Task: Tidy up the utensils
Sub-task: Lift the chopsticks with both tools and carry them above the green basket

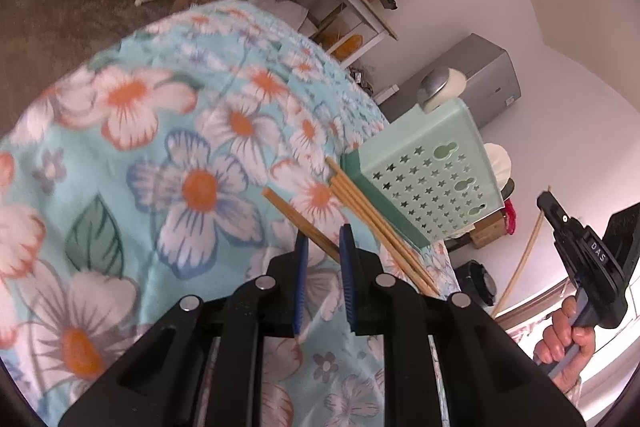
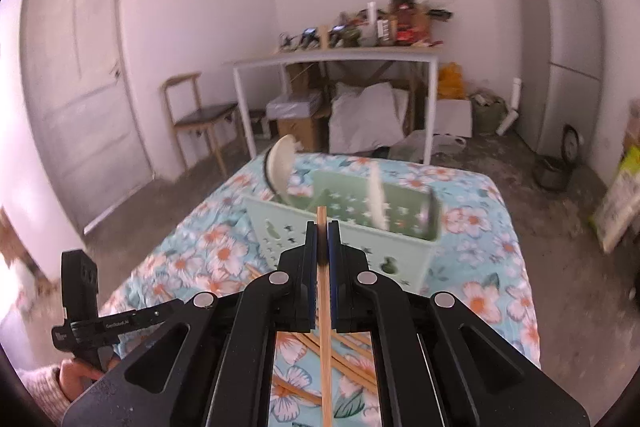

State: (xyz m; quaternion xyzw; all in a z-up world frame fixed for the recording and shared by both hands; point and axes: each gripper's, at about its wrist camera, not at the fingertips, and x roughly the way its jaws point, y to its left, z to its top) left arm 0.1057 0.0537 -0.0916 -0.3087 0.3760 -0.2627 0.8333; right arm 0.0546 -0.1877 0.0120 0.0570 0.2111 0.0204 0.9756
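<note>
The right claw (image 2: 322, 241) is clamped on one chopstick (image 2: 325, 323), which runs straight back between the pads and off the near edge of the right wrist view, its tip poking out just past the fingertips. The left claw (image 1: 325, 247) stands slightly parted with nothing in it; the blue pads (image 1: 347, 267) touch no stick, though one loose chopstick (image 1: 298, 219) on the cloth passes behind them and its near end is hidden.

The table, under a flowered cloth (image 1: 160, 155), fills most of the left view. On it sits a pale green rack (image 1: 432, 179) with star-shaped holes, right of the left claw; two white plates (image 2: 280, 167) stand on edge in it (both blurred). A bundle of chopsticks (image 1: 376, 223) lies against the rack's near left side, their near ends cut off by the claw body. In the right view these sticks are mostly masked by the claw.

A hand (image 1: 568, 339) holds the right tool's grip at the far right. Beyond stand a grey fridge (image 2: 560, 55), a cluttered desk (image 2: 336, 55), a chair (image 2: 196, 111) and a door (image 2: 76, 67).
</note>
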